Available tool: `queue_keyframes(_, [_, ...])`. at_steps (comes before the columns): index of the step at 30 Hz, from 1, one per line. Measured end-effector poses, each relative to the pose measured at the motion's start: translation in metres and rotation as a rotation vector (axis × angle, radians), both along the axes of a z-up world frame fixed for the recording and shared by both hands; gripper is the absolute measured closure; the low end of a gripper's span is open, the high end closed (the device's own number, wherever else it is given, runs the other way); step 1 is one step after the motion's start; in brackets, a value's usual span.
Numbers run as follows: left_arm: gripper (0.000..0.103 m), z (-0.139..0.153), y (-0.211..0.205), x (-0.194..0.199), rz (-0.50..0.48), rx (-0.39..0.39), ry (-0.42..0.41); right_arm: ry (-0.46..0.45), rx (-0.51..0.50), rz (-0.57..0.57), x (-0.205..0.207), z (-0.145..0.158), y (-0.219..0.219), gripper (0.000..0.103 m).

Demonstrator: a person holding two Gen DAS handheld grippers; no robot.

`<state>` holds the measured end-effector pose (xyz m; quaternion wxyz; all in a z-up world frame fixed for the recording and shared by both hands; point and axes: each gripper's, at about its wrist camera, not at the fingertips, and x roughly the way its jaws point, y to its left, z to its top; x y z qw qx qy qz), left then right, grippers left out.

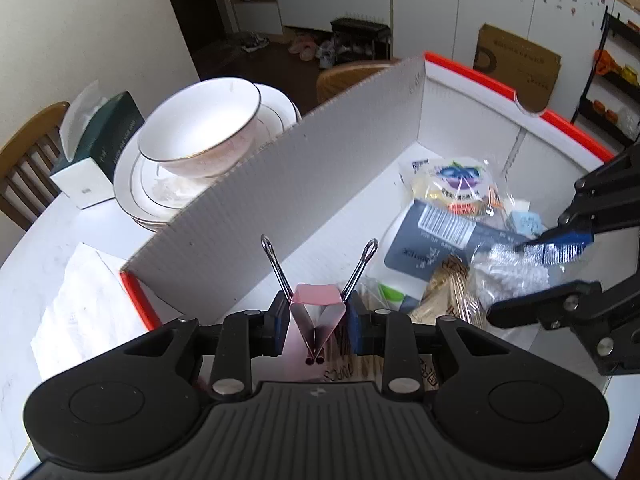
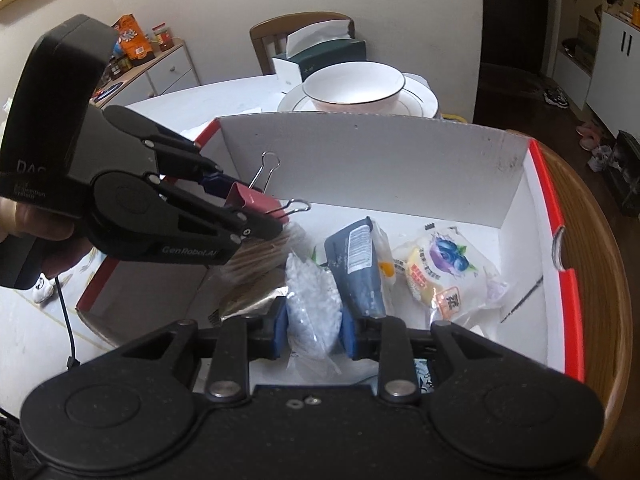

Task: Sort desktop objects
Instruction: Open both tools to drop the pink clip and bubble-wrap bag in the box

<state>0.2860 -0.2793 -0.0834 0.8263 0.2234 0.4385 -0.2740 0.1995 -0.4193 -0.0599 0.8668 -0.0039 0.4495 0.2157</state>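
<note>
1. The tabletop [image 1: 48, 248] is white and round-edged, and a wooden chair [image 2: 280, 30] stands at its far side against a plain pale wall.
2. A white cardboard box [image 1: 280, 184] with an orange-red rim sits on the tabletop, its tall flap standing upright along one side.
3. Behind that flap, toward the tabletop's far edge, a white bowl [image 1: 200, 128] with a thin dark rim line rests on stacked white plates [image 1: 132, 184].
4. A dark green tissue box [image 1: 104, 140] stands just beside the plates, close to the chair; loose white paper [image 1: 80, 312] lies on the tabletop outside the box's near corner.
5. The left tongs [image 1: 318, 320] are clenched on a pink binder clip [image 1: 316, 312], its wire handles splayed upward, held above the near end of the box.
6. The right tongs [image 2: 314, 330] hold a clear bag of small white pieces [image 2: 310, 308] between the blue pads, low inside the box; whether the pads press it firmly I cannot tell.
7. Inside the box lie a dark blue-grey packet [image 2: 356, 268] with a barcode, a wrapped blueberry-print snack [image 2: 444, 268] toward the far corner, and a bundle of wooden sticks [image 2: 256, 256].
8. The room beyond shows white cabinets [image 1: 480, 8], a dark floor with shoes [image 1: 316, 46] and a flat cardboard sheet [image 1: 516, 64] leaning on a cabinet.
9. A low white sideboard [image 2: 168, 70] carries jars and cartons.
</note>
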Motion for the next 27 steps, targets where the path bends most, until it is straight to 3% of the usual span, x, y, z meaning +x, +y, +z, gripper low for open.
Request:
queue_keyframes(15, [0.072,0.001,-0.004,-0.005,-0.015,0.043,0.007,0.007,0.008,-0.024,-0.004,0.000,-0.006,0.065])
queue_keyframes(16, [0.069,0.002,-0.004,-0.006,-0.016,0.043,0.002,0.005,0.011,-0.023,-0.005,0.001,-0.007,0.062])
queue_keyframes(18, [0.053,0.005,-0.005,-0.010,-0.015,0.045,-0.013,-0.003,0.015,-0.025,-0.007,0.003,-0.007,0.058])
queue_keyframes(19, [0.037,0.007,-0.004,-0.012,-0.015,0.035,-0.020,-0.007,0.018,-0.025,-0.008,0.004,-0.007,0.054])
queue_keyframes(20, [0.033,0.009,-0.002,-0.014,-0.015,0.020,-0.025,-0.011,0.021,-0.027,-0.008,0.005,-0.008,0.053])
queue_keyframes(27, [0.033,0.027,0.008,-0.025,0.007,-0.030,-0.057,-0.032,0.031,-0.024,-0.014,0.014,-0.008,0.049])
